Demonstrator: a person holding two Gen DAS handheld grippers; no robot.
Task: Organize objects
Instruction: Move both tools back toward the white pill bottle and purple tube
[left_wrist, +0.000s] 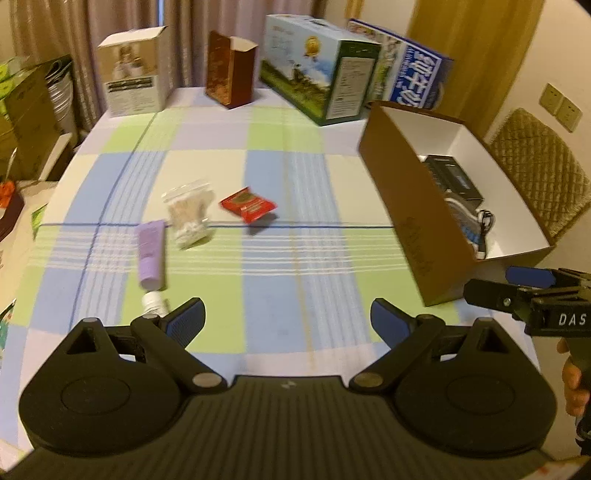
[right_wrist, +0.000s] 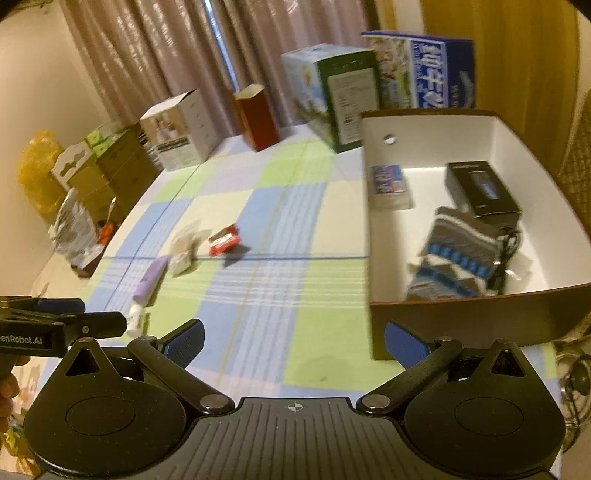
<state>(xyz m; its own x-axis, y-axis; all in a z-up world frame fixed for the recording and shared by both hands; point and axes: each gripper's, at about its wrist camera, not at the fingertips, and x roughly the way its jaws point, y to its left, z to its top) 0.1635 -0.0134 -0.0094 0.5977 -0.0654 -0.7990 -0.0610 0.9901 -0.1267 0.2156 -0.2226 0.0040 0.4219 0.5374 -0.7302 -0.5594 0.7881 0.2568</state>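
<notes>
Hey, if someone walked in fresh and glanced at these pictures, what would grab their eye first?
Probably the open brown box on the table's right side, holding a striped sock and a black carton. Next, the red packet mid-table on the checked cloth, with a lilac tube to its left. Both grippers, left and right, hover open, empty.

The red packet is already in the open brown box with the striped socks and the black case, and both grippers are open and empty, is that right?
Not quite. The red packet still lies on the checked tablecloth, beside the clear bag, not in the brown box. The right wrist view shows the striped socks and black case inside it. The left gripper and right gripper are open and empty.
</notes>
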